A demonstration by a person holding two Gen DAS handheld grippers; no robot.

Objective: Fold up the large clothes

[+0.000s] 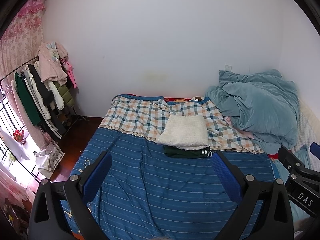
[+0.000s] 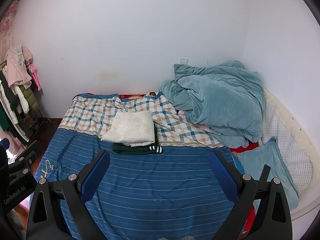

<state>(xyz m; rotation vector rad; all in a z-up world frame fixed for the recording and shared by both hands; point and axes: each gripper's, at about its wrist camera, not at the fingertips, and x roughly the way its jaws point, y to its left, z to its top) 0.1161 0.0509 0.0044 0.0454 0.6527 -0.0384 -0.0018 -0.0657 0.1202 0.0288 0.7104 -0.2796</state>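
A folded cream fleece garment (image 1: 184, 133) (image 2: 131, 129) lies on top of a folded dark green garment with white stripes (image 1: 188, 153) (image 2: 138, 149), stacked mid-bed where the blue striped sheet (image 1: 160, 180) (image 2: 156, 184) meets the plaid part. My left gripper (image 1: 162, 160) hovers open above the blue sheet, short of the stack, holding nothing. My right gripper (image 2: 160, 158) is open too, just right of the left one, also empty. In the left wrist view the right gripper's body (image 1: 300, 172) shows at the right edge.
A crumpled teal duvet (image 1: 258, 108) (image 2: 218, 102) fills the bed's far right corner, with a teal pillow (image 2: 266, 168) and white quilted pad (image 2: 286, 140) beside it. A clothes rack (image 1: 44, 92) stands left by the curtained window. White wall behind.
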